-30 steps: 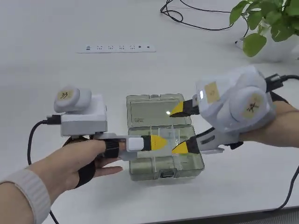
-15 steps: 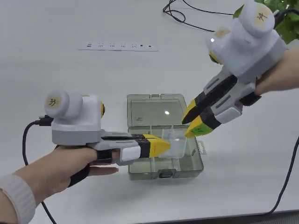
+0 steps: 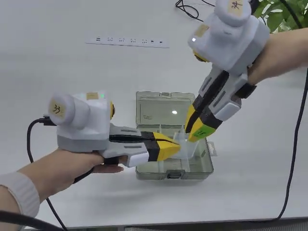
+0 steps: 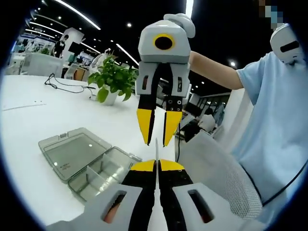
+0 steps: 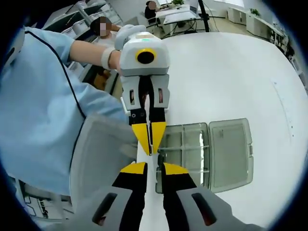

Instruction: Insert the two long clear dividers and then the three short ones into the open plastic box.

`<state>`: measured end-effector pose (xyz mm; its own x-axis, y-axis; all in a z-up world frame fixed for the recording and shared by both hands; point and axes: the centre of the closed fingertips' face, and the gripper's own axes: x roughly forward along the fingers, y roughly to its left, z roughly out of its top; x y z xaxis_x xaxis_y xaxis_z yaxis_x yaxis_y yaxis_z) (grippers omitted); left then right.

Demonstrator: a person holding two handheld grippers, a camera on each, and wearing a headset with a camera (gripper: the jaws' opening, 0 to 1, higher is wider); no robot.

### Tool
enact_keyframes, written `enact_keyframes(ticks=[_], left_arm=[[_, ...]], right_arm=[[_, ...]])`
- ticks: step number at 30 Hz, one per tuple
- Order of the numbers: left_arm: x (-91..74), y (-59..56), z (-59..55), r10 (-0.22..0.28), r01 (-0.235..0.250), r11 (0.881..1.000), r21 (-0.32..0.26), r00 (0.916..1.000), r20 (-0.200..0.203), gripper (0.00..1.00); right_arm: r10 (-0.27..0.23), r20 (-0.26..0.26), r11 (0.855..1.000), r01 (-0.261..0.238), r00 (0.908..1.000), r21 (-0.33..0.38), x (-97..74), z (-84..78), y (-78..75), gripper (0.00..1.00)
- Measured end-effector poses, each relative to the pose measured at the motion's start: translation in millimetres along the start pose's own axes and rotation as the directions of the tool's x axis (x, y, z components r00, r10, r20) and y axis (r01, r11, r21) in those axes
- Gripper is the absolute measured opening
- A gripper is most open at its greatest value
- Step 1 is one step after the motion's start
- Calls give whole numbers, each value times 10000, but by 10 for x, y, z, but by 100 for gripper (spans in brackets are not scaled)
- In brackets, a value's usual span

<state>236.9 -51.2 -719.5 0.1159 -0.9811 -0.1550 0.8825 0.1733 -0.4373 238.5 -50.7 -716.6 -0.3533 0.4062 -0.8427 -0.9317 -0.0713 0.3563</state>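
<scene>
The open grey-clear plastic box [image 3: 159,172] lies on the white table with its lid [image 3: 163,111] folded back, and clear dividers stand in its tray. My left gripper [image 3: 171,147] reaches in from the left, shut on a short clear divider [image 3: 187,147] held upright over the tray's right half. In the left gripper view the divider [image 4: 156,150] is edge-on between my shut jaws [image 4: 156,166]. My right gripper [image 3: 195,131] points down from the upper right, open, its yellow tips straddling the divider's top edge [image 4: 156,137]. The right gripper view has the box [image 5: 226,154] to the right.
A white power strip [image 3: 127,42] lies at the back of the table. A potted plant [image 3: 284,12] and black cables [image 3: 190,9] are at the back right. A black cable [image 3: 294,159] hangs down the right side. The table's front edge runs just below the box.
My right gripper has swung from lying level beside the box to pointing steeply down over the divider. My left gripper has lifted slightly with the divider still in it.
</scene>
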Motion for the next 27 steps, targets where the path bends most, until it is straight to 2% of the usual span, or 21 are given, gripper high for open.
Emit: enact_keyframes(ticks=[3,9,13,17,20,21,27], left_arm=[[0,9,21,81,-79,9999,-117,9998,172,0],[12,-21,16,51,-47,9999,-159,9997,259,0],[20,-54,2,-39,38,10000,38,9998,213,0],[13,-64,-10,-12,8,9998,212,9998,191,0],[13,-64,-13,94,-101,9993,359,9997,208,0],[21,-47,-18,260,-268,9988,414,9995,185,0],[57,-22,-37,409,-411,9981,450,9991,75,0]], right_arm=[[72,24,10000,-72,10000,11,8,22,-31,8],[188,-106,9997,-189,9998,-129,20,9,-4,4],[441,-208,9988,-445,9988,-185,40,-1,53,3],[434,-261,9985,-442,9987,-317,53,1,76,2],[314,-331,9994,-318,9990,-107,58,12,67,2],[144,-421,9996,-155,9990,-253,64,9,56,2],[-266,-847,9966,198,9961,-800,74,-16,61,2]])
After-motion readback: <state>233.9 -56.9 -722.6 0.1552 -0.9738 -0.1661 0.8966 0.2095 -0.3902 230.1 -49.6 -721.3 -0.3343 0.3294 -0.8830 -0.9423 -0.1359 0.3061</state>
